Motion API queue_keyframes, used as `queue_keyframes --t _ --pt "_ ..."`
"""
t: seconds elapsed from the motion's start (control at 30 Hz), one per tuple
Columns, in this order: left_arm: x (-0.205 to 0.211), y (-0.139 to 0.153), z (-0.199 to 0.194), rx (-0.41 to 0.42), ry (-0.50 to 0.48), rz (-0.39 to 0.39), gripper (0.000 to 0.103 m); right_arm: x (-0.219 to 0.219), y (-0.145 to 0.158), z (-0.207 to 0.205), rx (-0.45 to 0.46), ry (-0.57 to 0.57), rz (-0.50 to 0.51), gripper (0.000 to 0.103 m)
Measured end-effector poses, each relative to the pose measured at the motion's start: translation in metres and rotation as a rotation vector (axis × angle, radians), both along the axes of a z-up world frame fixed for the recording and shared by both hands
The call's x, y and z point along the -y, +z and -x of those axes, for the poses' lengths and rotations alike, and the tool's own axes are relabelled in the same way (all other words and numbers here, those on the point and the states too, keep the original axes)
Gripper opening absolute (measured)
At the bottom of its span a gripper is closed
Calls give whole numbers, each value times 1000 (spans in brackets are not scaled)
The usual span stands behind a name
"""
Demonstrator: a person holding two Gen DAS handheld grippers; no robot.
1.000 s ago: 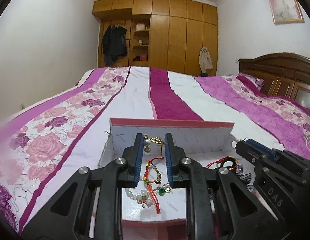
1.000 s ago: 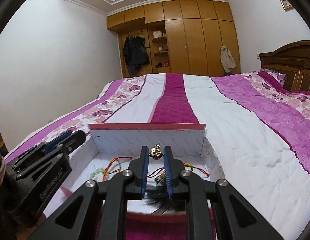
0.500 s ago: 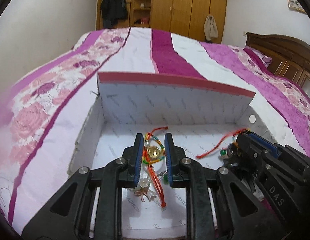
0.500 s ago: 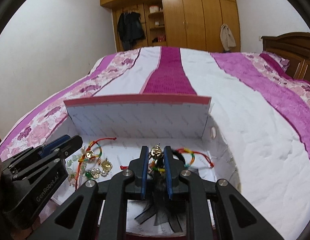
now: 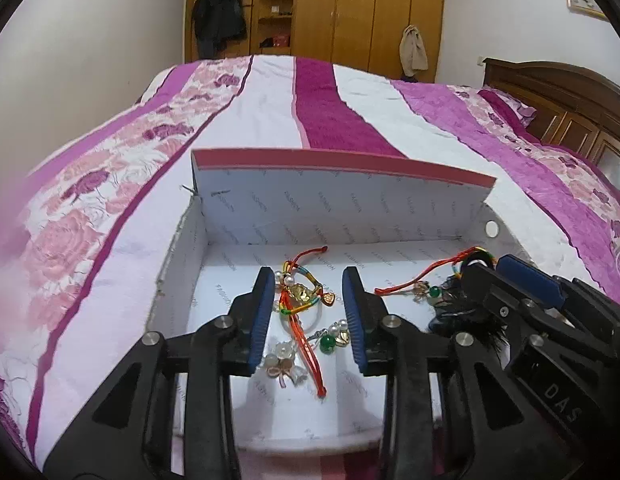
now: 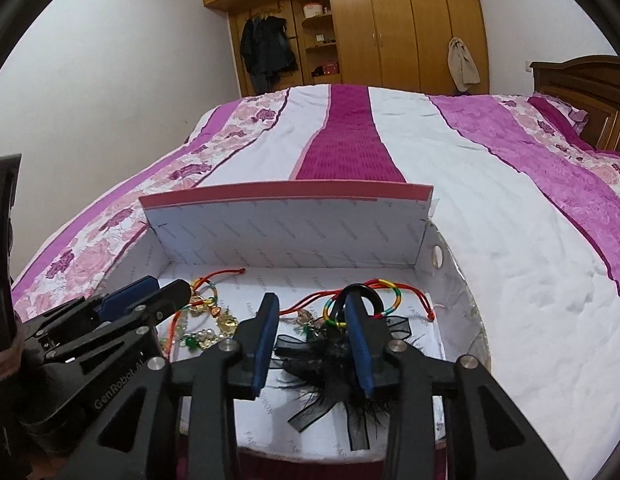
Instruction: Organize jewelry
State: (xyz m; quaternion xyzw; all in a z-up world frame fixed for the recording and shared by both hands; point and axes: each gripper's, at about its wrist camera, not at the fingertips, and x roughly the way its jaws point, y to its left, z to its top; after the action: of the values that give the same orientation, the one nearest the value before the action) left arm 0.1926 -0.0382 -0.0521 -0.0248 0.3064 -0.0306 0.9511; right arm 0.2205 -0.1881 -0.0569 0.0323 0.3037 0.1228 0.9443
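A white cardboard box (image 5: 342, 204) with a pink rim lies open on the bed. My left gripper (image 5: 308, 296) hangs over its floor, jaws opening. Between the pads, untouched by them, lies a red-cord bracelet with a gold charm (image 5: 301, 293). A green bead piece (image 5: 328, 340) and a pearl flower piece (image 5: 282, 360) lie nearer me. My right gripper (image 6: 312, 312) is opening too, over a small charm on red cord (image 6: 306, 318), beside a rainbow cord bracelet (image 6: 396, 298) and a black feather ornament (image 6: 330, 360). Neither gripper holds anything.
The box (image 6: 286, 232) has a tall back wall and low side walls. It rests on a pink, white and magenta striped bedspread (image 6: 490, 200). A wooden headboard (image 5: 550, 92) stands at the right and a wardrobe (image 6: 410, 32) at the far wall. The other gripper (image 5: 510, 280) crowds the box's right side.
Both grippers tilted down and sank lower into the box. Their jaws were shut on charm pieces and now stand apart, with the pieces lying on the box floor.
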Motion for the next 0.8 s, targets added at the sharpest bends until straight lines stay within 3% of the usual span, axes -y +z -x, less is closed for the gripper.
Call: queue_keyframes --t 0.5,0.8 --pt "-4 37 62 126 -5 -7 42 7 37 61 111 1 -62 54" --pt "-9 54 102 187 8 -14 71 12 50 110 149 2 -64 69"
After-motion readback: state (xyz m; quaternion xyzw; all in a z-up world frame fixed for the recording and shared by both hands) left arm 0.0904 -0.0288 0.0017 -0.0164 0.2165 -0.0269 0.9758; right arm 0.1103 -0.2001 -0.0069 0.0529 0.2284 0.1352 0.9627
